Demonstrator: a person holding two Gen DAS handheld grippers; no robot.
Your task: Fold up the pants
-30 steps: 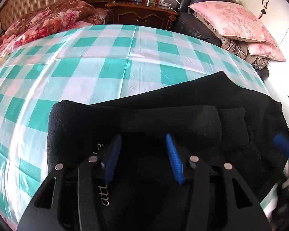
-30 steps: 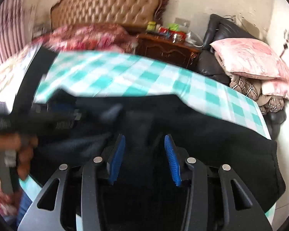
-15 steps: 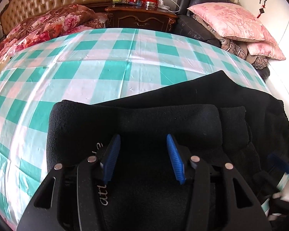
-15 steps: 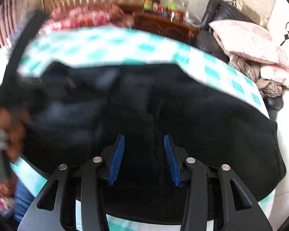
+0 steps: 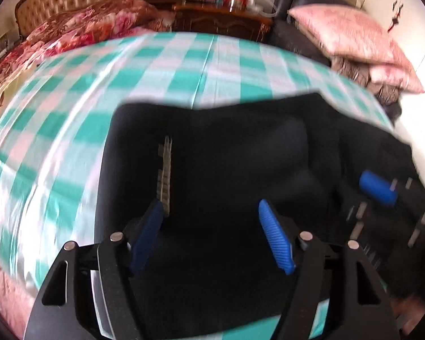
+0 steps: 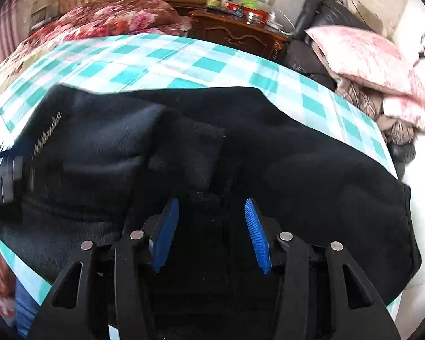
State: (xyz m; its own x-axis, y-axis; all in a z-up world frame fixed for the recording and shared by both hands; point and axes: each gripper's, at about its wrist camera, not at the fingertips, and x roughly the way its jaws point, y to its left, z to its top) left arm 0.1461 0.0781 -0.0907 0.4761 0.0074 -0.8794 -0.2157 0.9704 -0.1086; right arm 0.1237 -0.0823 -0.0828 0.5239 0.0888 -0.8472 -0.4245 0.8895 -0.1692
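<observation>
Checked teal bedsheet (image 6: 161,56) carries the black pants (image 6: 297,164), seemingly folded into a thick bundle already, while the left gripper (image 5: 211,221) and right gripper (image 6: 212,226) spread wider, pinching nothing.

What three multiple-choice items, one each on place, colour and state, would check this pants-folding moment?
1. Where do the black pants lie?
A. on the wooden nightstand
B. on the checked cloth
C. on the pink pillow

2. What colours are the checked cloth?
A. red and yellow
B. teal and white
C. plain grey

3. How does the left tool stand?
A. clamped shut on a pillow
B. jaws apart over the pants, nothing pinched
C. holding a jar

Answers:
1 B, the cloth shows around the pants on several sides.
2 B, teal and white squares alternate.
3 B, its blue pads stand wide apart and are opening, with only the pants' flat surface beneath them.
</observation>
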